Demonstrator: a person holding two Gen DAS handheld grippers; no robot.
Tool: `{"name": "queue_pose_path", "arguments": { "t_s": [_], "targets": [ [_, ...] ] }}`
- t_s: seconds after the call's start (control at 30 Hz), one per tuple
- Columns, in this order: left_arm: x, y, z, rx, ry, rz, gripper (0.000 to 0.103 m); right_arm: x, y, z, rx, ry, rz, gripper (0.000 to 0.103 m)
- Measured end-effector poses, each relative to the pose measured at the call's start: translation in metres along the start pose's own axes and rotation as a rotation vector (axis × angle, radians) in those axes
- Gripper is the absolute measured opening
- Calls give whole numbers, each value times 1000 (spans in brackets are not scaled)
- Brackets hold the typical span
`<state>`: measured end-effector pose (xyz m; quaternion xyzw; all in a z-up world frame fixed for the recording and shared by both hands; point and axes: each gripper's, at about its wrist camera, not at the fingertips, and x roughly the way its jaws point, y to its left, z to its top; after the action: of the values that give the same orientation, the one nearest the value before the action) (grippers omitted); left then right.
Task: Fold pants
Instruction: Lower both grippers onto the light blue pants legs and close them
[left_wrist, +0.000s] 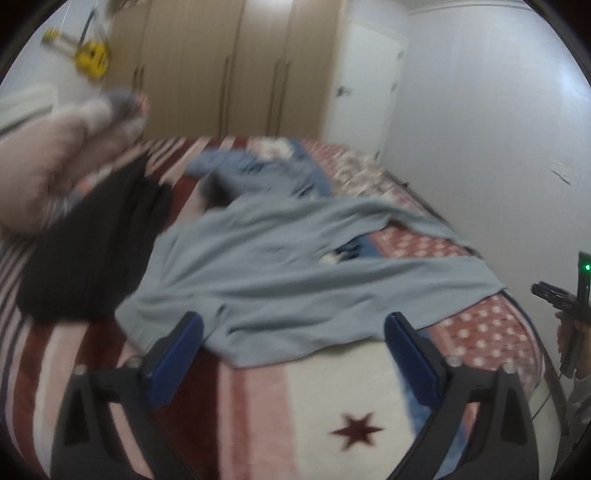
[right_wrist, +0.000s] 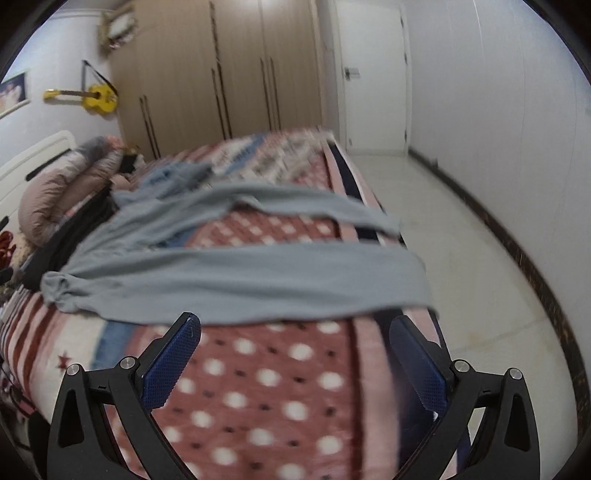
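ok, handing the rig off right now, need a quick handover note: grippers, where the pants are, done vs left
Left gripper: open, empty, hovering by the waist end of the light blue pants.
Right gripper: open, empty, near the leg ends.
Pants lie spread on the patterned blanket, two legs splayed apart, cuffs reaching the bed edge, some wrinkles at the waist. A black garment lies beside the waist.
Done: pants laid out; no fold visible.
Left: all folding, probably one leg over the other first.

Pants (right_wrist: 236, 273) pale grey-blue; blanket (right_wrist: 266, 387) red, white-dotted; gripper pads (right_wrist: 170, 365) blue.
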<state>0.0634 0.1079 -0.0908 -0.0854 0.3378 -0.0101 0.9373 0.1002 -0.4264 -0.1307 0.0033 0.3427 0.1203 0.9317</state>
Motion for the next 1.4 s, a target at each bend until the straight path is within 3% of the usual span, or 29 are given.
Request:
{"name": "queue_pose_path", "arguments": {
  "t_s": [0.1, 0.27, 0.43, 0.57, 0.63, 0.9, 1.03, 1.1, 1.27, 1.33, 1.37, 1.4],
  "targets": [
    [29, 39, -9, -104, 76, 13, 91, 29, -31, -6, 46, 67, 15, 100],
    [69, 91, -23, -243, 171, 108, 91, 63, -73, -16, 126, 118, -3, 100],
    [90, 131, -25, -372, 201, 104, 91, 82, -98, -23, 178, 154, -2, 100],
    [104, 151, -24, -403, 211, 160, 91, 90, -106, -21, 192, 164, 24, 101],
    [115, 161, -27, -434, 233, 149, 91, 98, -112, -18, 217, 179, 51, 101],
    [120, 162, -34, -500, 287, 100, 91, 119, -133, -2, 365, 237, 110, 100],
    [117, 147, -30, -535, 362, 71, 80, 116, -121, 7, 427, 229, 93, 99],
    [118, 144, -31, -558, 400, 54, 80, 112, -118, 9, 458, 205, 107, 92],
    [132, 147, -27, -650, 438, 84, 80, 128, -114, 13, 558, 254, 85, 90],
    [135, 146, -22, -673, 457, 93, 80, 131, -115, 19, 617, 231, 112, 75],
    [137, 144, -19, -676, 460, 85, 78, 133, -115, 22, 642, 225, 128, 59],
    [140, 144, -16, -673, 462, 82, 74, 137, -114, 23, 655, 236, 132, 50]
  ]
}}
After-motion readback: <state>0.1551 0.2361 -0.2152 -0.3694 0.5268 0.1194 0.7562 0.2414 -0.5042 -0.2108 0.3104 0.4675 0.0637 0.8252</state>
